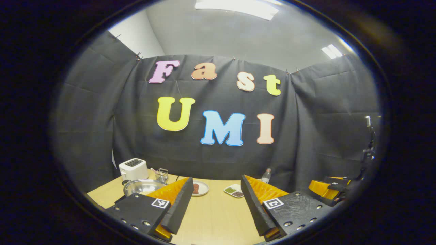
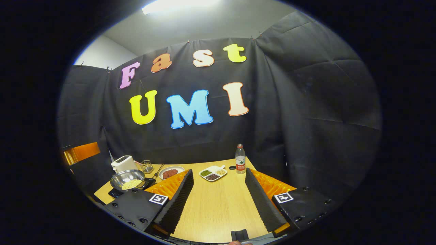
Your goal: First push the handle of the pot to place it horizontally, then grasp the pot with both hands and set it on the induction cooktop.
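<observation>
Left gripper (image 1: 215, 200) is held above the wooden table (image 1: 214, 217), fingers wide apart, nothing between them. Right gripper (image 2: 219, 200) likewise stands spread and empty over the table. The metal pot (image 2: 128, 179) sits on the black induction cooktop (image 2: 115, 193) at the table's far left, yellowish food inside, just in front of a white toaster (image 2: 122, 163). Near the back edge: a plate (image 2: 171, 172) of reddish pieces, a divided dish (image 2: 213, 173), and an upright water bottle (image 2: 240, 159).
</observation>
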The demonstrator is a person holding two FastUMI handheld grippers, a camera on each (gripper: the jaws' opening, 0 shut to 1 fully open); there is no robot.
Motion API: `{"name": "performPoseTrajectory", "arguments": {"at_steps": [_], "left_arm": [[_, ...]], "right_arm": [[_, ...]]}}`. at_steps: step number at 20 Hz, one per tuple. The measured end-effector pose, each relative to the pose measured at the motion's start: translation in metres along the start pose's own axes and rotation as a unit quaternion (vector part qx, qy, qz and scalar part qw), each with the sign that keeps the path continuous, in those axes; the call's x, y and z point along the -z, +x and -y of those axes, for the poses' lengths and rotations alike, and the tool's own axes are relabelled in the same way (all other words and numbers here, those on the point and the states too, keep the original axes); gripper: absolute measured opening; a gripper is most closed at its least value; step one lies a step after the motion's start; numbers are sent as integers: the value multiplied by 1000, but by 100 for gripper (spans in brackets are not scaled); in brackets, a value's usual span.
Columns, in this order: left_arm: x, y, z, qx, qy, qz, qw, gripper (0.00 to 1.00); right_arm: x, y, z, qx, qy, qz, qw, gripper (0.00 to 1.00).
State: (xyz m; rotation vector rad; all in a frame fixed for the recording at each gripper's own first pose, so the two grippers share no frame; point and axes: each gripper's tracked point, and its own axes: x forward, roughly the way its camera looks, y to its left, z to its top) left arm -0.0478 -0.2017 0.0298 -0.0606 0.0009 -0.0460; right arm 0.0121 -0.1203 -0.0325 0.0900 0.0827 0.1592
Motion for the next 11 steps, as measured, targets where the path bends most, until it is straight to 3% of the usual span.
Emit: {"name": "performPoseTrajectory", "arguments": {"at_steps": [4,11], "left_arm": [[-7,-9,-20,-8,-3,15,1000,84],[10,-13,-72,-19,8,13,1000,82]], "right_arm": [[-11,3,-11,12,-32,32,999,97],[-1,7,-54,6,-43,26,999,97]]}}
